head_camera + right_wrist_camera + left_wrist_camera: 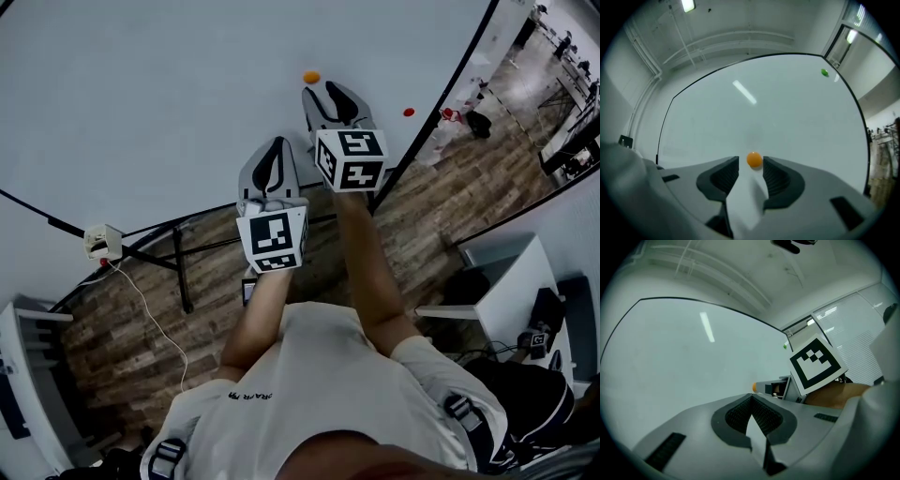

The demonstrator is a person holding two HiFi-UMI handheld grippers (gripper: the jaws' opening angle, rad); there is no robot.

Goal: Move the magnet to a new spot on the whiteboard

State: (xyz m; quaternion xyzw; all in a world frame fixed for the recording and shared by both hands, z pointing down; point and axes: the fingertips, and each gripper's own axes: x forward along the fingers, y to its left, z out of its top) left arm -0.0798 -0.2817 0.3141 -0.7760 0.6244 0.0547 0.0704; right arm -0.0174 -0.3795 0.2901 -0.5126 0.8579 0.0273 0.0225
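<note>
Orange in colour, the magnet (754, 160) is seen stuck on the whiteboard (787, 108). It is framed by the parted jaws of the right tool (750, 167), whose pads are not pressed on it. Below and left of the magnet, the left tool (751, 398) is held closed, with nothing gripped.

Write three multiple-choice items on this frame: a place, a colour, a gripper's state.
1. The orange magnet is: A. on the whiteboard, at the right gripper's tips; B. on a table; C. on a chair.
2. The corner magnet in the right gripper view is: A. blue; B. green; C. black.
3. The left gripper is: A. wide open; B. shut, empty; C. shut on a pen.
1A: it sticks to the board, the open tips flanking it without pressing. 2B: it shows green. 3B: its pads meet, nothing between.
</note>
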